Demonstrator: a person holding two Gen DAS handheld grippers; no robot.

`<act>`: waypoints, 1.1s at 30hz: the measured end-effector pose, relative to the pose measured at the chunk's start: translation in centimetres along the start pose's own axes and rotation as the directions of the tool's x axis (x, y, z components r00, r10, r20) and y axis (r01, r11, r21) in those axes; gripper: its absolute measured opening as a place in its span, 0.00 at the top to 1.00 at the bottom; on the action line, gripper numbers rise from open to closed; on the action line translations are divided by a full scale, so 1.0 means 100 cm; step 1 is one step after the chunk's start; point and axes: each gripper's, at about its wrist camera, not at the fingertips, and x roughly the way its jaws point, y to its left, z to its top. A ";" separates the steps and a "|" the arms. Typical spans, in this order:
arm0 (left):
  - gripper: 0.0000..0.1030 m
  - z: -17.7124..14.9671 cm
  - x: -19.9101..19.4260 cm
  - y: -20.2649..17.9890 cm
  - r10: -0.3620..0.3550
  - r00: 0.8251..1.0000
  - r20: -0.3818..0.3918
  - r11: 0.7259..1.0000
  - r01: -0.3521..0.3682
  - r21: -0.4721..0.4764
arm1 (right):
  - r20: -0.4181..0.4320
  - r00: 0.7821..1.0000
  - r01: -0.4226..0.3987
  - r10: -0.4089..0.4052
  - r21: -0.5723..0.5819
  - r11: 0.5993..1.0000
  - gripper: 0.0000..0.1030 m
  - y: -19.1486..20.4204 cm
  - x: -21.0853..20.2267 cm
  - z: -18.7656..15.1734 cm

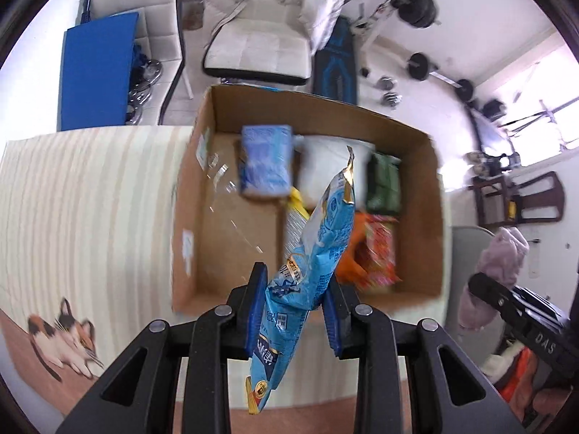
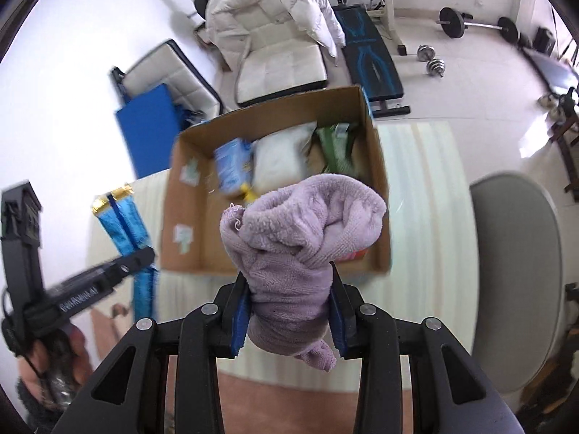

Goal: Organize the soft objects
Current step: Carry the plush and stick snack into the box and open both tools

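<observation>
My left gripper is shut on a light blue snack bag and holds it above the near edge of an open cardboard box. The box holds a blue packet, a white bag, a green packet and an orange-red packet. My right gripper is shut on a bunched lilac towel, held above the box's near right corner. The left gripper with the blue bag shows at the left of the right wrist view.
The box stands on a table with a pale striped cloth. Behind it are a cream padded chair, a blue mat and a weight bench with barbells. A grey round chair stands to the right.
</observation>
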 end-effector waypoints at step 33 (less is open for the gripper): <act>0.01 0.024 0.086 0.017 0.151 0.982 -0.115 0.987 -0.144 0.068 | -0.177 0.931 0.304 -0.319 -0.107 0.947 0.00 -0.006 0.140 0.049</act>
